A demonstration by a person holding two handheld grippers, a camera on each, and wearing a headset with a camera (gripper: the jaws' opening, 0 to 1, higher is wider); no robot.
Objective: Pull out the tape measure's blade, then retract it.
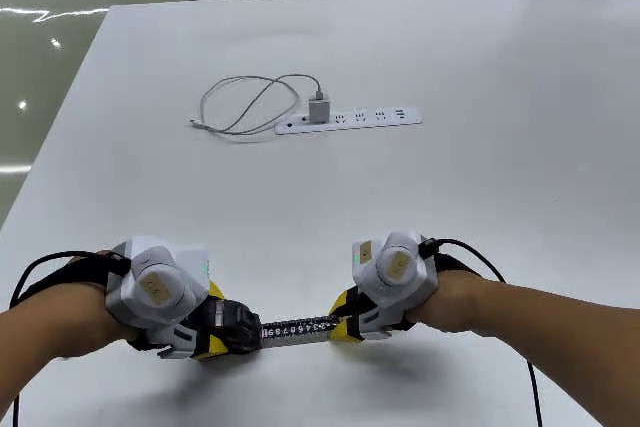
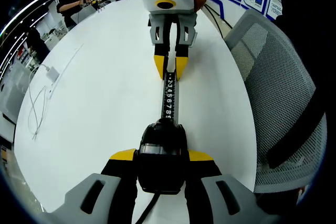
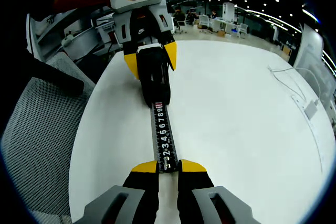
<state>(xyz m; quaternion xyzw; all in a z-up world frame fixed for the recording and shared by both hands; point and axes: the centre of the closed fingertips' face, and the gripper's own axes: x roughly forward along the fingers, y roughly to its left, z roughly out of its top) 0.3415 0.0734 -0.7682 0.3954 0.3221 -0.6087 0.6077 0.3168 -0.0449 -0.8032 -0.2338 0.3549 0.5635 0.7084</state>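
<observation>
A black tape measure case [image 1: 232, 327] [image 2: 161, 153] [image 3: 154, 80] sits low over the white table's near edge, with my left gripper [image 1: 212, 332] [image 2: 160, 157] shut on it. Its black blade [image 1: 298, 327] [image 2: 169, 98] [image 3: 163, 139], marked with white numbers, runs out a short way to the right. My right gripper [image 1: 343, 328] [image 3: 167, 167] is shut on the blade's end, facing the left one. In the left gripper view the right gripper [image 2: 170, 66] stands straight ahead; in the right gripper view the left gripper [image 3: 150, 59] does.
A white power strip [image 1: 348, 119] with a plugged-in charger [image 1: 318, 107] and looped grey cable [image 1: 248, 105] lies mid-table. The white table [image 1: 480, 77] spreads wide beyond the grippers. A mesh office chair [image 2: 283, 103] stands at the table's near side. People sit far off.
</observation>
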